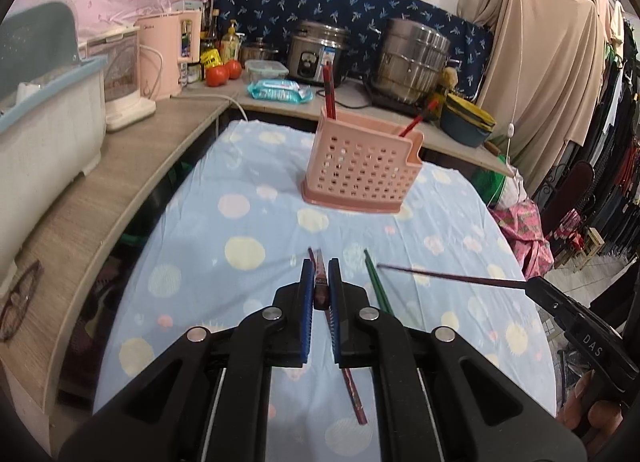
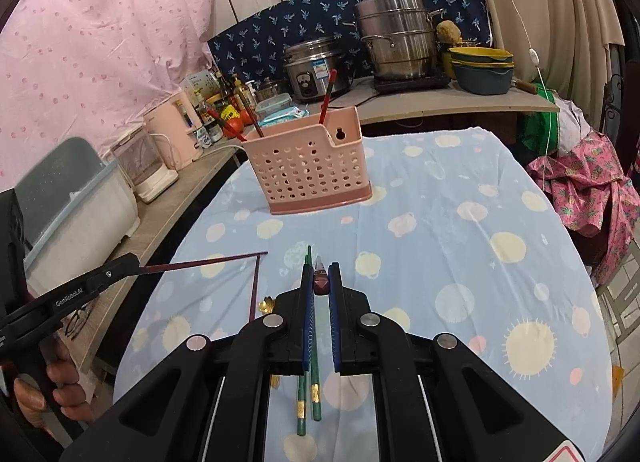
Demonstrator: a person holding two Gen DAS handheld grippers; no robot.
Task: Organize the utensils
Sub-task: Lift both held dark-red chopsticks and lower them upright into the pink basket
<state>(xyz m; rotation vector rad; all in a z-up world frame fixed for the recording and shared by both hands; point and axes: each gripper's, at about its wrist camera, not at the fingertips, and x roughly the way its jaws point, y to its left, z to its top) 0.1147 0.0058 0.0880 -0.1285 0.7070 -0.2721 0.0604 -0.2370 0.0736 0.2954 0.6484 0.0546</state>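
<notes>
A pink perforated utensil holder [image 1: 362, 166] stands on the blue dotted tablecloth [image 1: 224, 246] with red chopsticks [image 1: 329, 91] upright in it; it also shows in the right wrist view [image 2: 308, 166]. My left gripper [image 1: 321, 282] is shut on a dark maroon chopstick [image 1: 321, 294] and holds it above the cloth. My right gripper [image 2: 321, 282] is shut on another maroon chopstick [image 2: 321, 284]; from the left wrist view this chopstick [image 1: 448, 276] sticks out to the left. Two green chopsticks [image 2: 312, 374] lie on the cloth under the right gripper. Another maroon chopstick [image 2: 253, 290] lies beside them.
A wooden counter [image 1: 132, 166] runs along the left and back with a dish rack [image 1: 44, 118], pink kettle [image 1: 172, 54], tomatoes [image 1: 224, 72], rice cooker [image 1: 316, 54], steel steamer pot [image 1: 412, 58] and stacked bowls [image 2: 482, 70]. Glasses [image 1: 20, 302] lie on the counter. Clothes hang at right.
</notes>
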